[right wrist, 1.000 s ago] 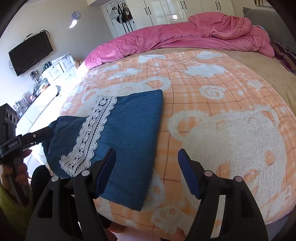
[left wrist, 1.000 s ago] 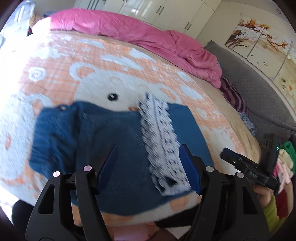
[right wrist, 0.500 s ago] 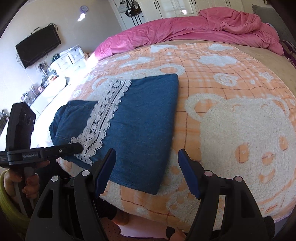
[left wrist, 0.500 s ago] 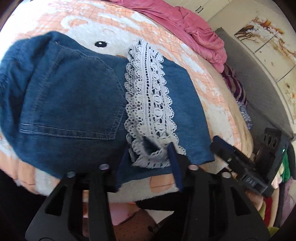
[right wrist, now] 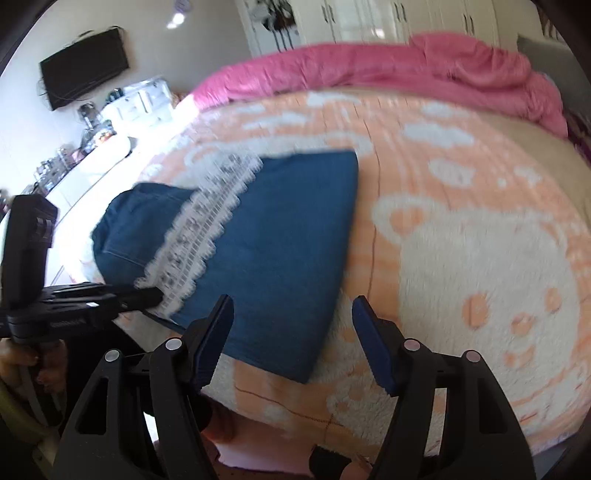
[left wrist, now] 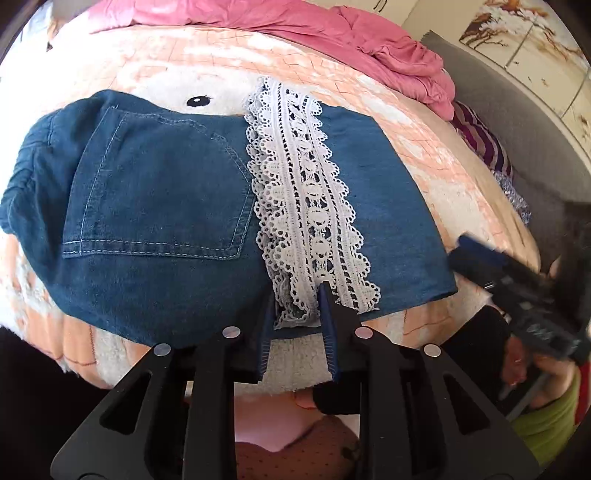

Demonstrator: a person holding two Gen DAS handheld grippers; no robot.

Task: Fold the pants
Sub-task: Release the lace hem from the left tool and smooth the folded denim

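Note:
Folded blue denim pants [left wrist: 166, 206] with a white lace hem band [left wrist: 306, 206] lie on the orange bear blanket [left wrist: 192, 51] near the bed's front edge. My left gripper [left wrist: 295, 299] is nearly closed around the near end of the lace band at the pants' front edge. In the right wrist view the pants [right wrist: 280, 251] lie left of centre, and my right gripper [right wrist: 291, 306] is open and empty, hovering over the pants' near right corner. The left gripper [right wrist: 147, 295] shows there at the lace end.
A pink duvet [left wrist: 332, 33] is bunched at the far side of the bed. A grey sofa [left wrist: 517, 122] stands to the right, a TV [right wrist: 85, 70] and a white dresser [right wrist: 122, 110] to the left. The bed's edge drops off just before the grippers.
My left gripper came down to the pants' front edge and narrowed its jaws around the lace end. My right gripper swung closer to the pants' near right corner, still open.

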